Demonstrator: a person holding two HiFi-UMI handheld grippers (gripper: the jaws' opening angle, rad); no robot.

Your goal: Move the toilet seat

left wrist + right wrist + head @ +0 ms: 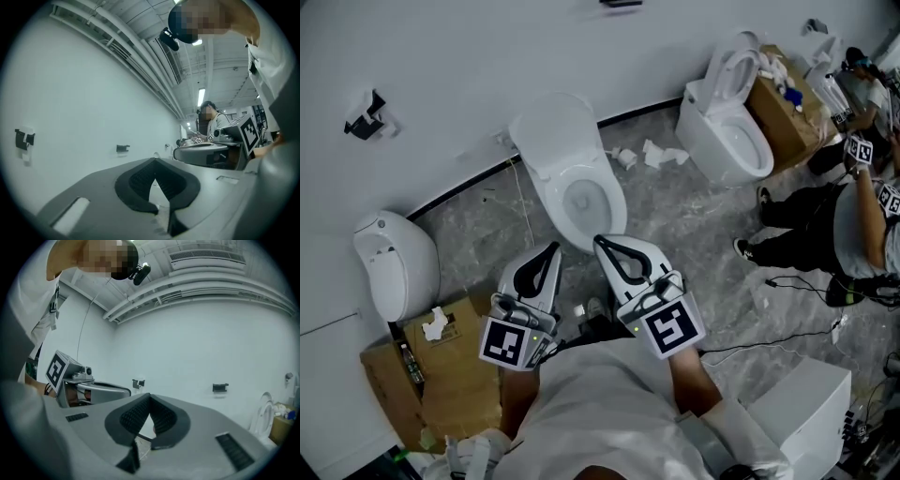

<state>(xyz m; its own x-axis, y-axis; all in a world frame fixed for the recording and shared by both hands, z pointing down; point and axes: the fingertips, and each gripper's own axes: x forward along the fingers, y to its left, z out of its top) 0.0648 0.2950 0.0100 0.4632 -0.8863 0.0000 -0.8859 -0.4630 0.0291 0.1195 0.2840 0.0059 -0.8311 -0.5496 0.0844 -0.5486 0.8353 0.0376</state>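
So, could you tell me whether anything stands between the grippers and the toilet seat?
Nothing visible does. The left gripper and right gripper, both shut and empty, are held just in front of the middle toilet, with only open floor between them.

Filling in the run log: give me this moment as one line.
stage: before contact | left gripper: shut, empty | right gripper: shut, empty | toilet: lid up, untouched, ahead of both grippers

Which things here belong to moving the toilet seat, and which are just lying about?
Job: middle toilet; left tongs and right tongs, both shut and empty.
Lying about: second toilet; white rounded fixture; cardboard box; paper scraps.
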